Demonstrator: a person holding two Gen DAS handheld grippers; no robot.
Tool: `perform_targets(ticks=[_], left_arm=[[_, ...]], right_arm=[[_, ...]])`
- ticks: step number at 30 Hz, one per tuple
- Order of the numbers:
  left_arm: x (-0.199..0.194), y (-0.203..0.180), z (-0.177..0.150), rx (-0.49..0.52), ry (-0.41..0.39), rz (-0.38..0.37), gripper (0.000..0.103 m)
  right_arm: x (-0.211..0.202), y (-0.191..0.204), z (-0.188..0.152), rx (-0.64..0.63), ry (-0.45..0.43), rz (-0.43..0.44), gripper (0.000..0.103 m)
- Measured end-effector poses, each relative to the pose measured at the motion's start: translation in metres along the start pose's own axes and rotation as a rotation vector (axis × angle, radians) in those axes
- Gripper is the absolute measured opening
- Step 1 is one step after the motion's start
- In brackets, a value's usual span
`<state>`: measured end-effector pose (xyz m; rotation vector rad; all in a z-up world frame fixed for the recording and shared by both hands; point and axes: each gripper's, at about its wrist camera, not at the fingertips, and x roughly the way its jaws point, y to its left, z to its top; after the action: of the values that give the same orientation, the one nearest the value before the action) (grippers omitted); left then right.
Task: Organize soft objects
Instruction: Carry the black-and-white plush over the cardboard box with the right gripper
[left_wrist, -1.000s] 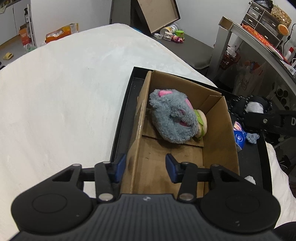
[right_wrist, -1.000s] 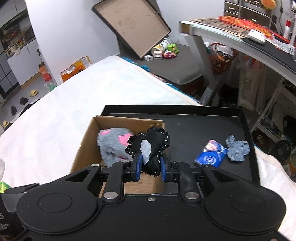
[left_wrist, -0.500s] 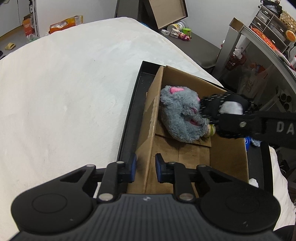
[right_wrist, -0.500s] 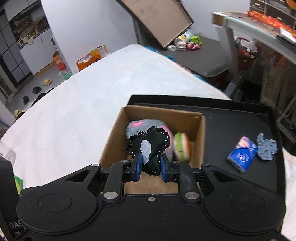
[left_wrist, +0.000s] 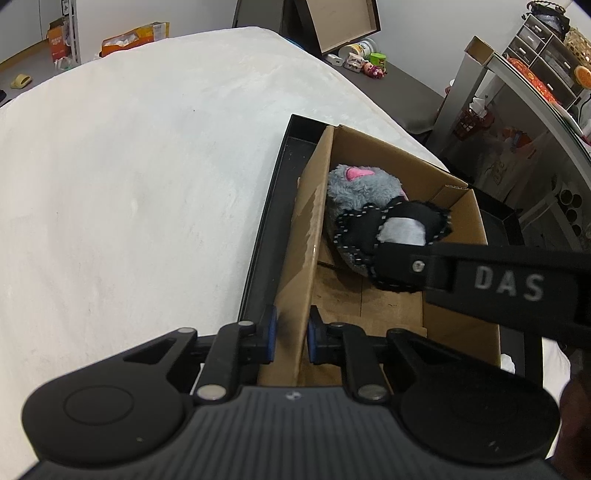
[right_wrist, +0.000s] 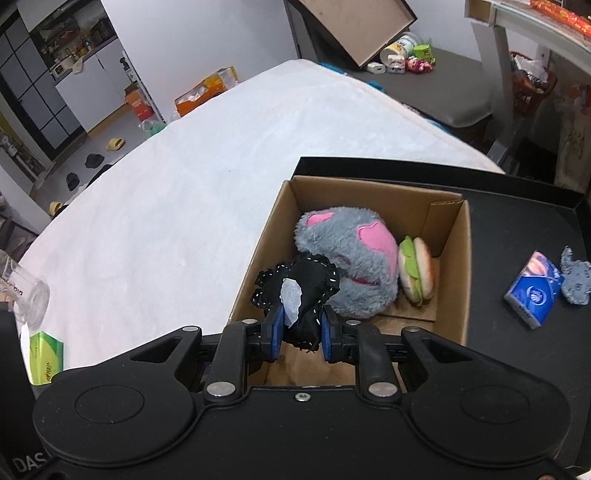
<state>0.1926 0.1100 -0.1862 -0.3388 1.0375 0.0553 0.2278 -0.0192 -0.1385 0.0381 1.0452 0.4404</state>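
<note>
An open cardboard box (left_wrist: 458, 218) (right_wrist: 452, 258) stands on a black tray (left_wrist: 273, 184) (right_wrist: 517, 199). Inside lie a grey plush with pink patches (left_wrist: 360, 184) (right_wrist: 351, 254) and a plush burger (right_wrist: 417, 269). My left gripper (left_wrist: 290, 334) is shut on the box's near left wall (left_wrist: 299, 258). My right gripper (right_wrist: 301, 332) is shut on a black stitched soft toy with a white patch (right_wrist: 301, 288) (left_wrist: 391, 229) and holds it over the box, above the grey plush.
A blue packet (right_wrist: 532, 286) and a small grey plush (right_wrist: 576, 277) lie on the tray right of the box. The tray sits on a white bed (left_wrist: 129, 166). A green pack (right_wrist: 44, 356) and a clear jar (right_wrist: 22, 295) are at the left.
My left gripper has closed onto the box wall. My right gripper has carried the black toy left, from beside the box to over its inside.
</note>
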Motion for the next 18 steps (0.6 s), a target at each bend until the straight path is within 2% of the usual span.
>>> perform_targets(ticks=[11,16,18], left_arm=[[0.000,0.002,0.001,-0.016,0.007,-0.002,0.015],[-0.001,0.001,0.003,-0.018,0.010,0.000,0.016],[-0.002,-0.001,0.003,-0.011,0.009,0.005,0.019]], right_arm=[[0.020,-0.002,0.002,0.015,0.048,0.042,0.022],[0.013,-0.008,0.000,0.024,0.044,0.044,0.023],[0.008,-0.010,-0.001,0.024,0.035,0.046,0.024]])
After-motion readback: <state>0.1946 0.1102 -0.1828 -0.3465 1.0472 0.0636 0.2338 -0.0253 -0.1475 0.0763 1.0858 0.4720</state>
